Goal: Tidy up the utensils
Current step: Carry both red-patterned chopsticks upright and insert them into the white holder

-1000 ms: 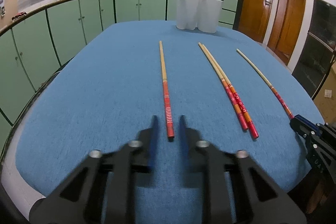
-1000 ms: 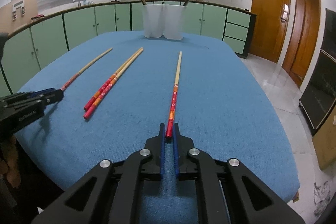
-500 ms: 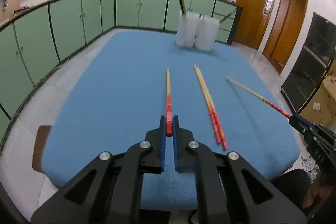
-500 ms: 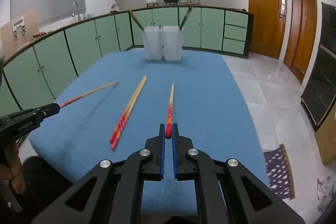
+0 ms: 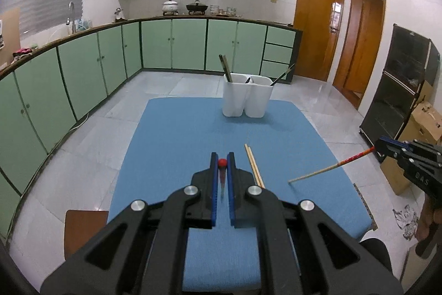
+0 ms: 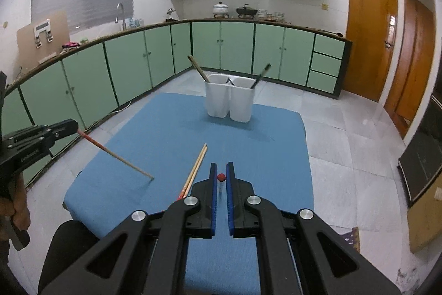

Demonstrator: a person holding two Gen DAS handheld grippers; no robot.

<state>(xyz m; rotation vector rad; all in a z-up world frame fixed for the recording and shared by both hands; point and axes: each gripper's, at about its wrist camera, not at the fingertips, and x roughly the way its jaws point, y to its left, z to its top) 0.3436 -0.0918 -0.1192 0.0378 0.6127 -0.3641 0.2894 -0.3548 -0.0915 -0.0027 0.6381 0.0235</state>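
My left gripper (image 5: pixel 222 162) is shut on the red end of a chopstick (image 5: pixel 222 162) that hangs down toward the blue table (image 5: pixel 171 134). It also shows in the right wrist view (image 6: pixel 74 127), where that chopstick (image 6: pixel 118 158) slants down to the cloth. My right gripper (image 6: pixel 220 176) is shut on the red end of another chopstick (image 6: pixel 220 177); it also shows in the left wrist view (image 5: pixel 379 147) with its chopstick (image 5: pixel 326 170) slanting down. A pair of chopsticks (image 5: pixel 254 166) lies on the table between them. A white two-cup holder (image 5: pixel 246 96) with dark utensils stands at the table's far end.
Green cabinets (image 5: pixel 83 73) line the left and back walls. A wooden stool (image 5: pixel 83 228) stands by the table's near left corner. A cardboard box (image 5: pixel 420 134) and a dark cabinet (image 5: pixel 397 101) are to the right.
The left gripper closed on its chopstick. Both grippers lifted high above the table, each carrying a chopstick that now hangs point down. The pair stayed on the table.
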